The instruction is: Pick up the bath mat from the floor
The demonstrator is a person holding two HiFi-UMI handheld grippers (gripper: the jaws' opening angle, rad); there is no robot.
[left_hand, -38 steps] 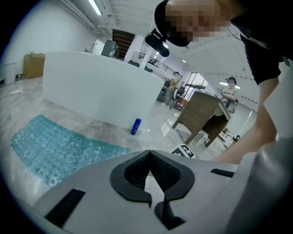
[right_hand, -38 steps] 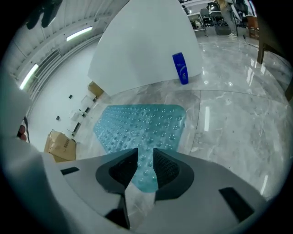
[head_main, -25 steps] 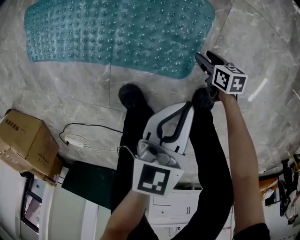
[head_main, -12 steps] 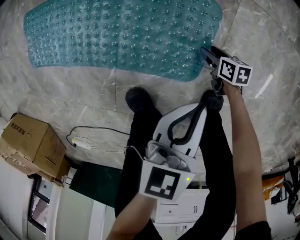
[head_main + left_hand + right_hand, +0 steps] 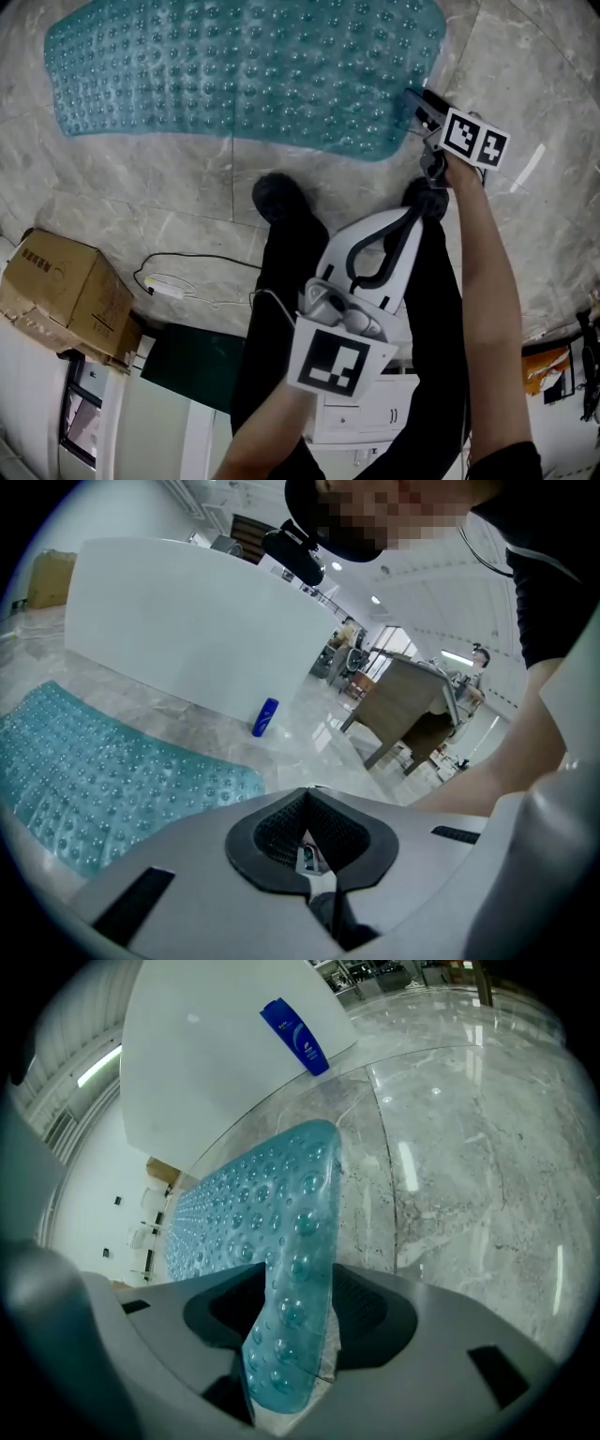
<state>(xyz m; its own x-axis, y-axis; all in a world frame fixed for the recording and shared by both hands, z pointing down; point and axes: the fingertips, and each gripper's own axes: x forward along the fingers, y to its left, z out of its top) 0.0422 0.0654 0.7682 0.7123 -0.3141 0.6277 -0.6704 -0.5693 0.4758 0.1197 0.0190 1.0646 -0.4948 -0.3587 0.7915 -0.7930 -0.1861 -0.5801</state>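
The teal bath mat (image 5: 244,66), studded with bubbles, lies flat on the marble floor at the top of the head view. My right gripper (image 5: 419,105) is at the mat's near right corner and is shut on it. In the right gripper view the mat's edge (image 5: 286,1316) stands pinched between the jaws, and the rest of the mat (image 5: 244,1213) stretches away to the left. My left gripper (image 5: 405,223) hangs over the person's legs, away from the mat. Its jaws are shut with nothing between them (image 5: 314,860). The mat (image 5: 94,780) shows at that view's left.
A blue bottle (image 5: 295,1035) lies by a white curved panel (image 5: 178,621) beyond the mat. A cardboard box (image 5: 61,286) and a cable with a white plug (image 5: 159,283) are on the floor at left. The person's dark shoes (image 5: 277,199) stand just short of the mat.
My right gripper has shifted slightly up and right along the mat's near right corner. The left gripper has stayed over the legs, barely moving.
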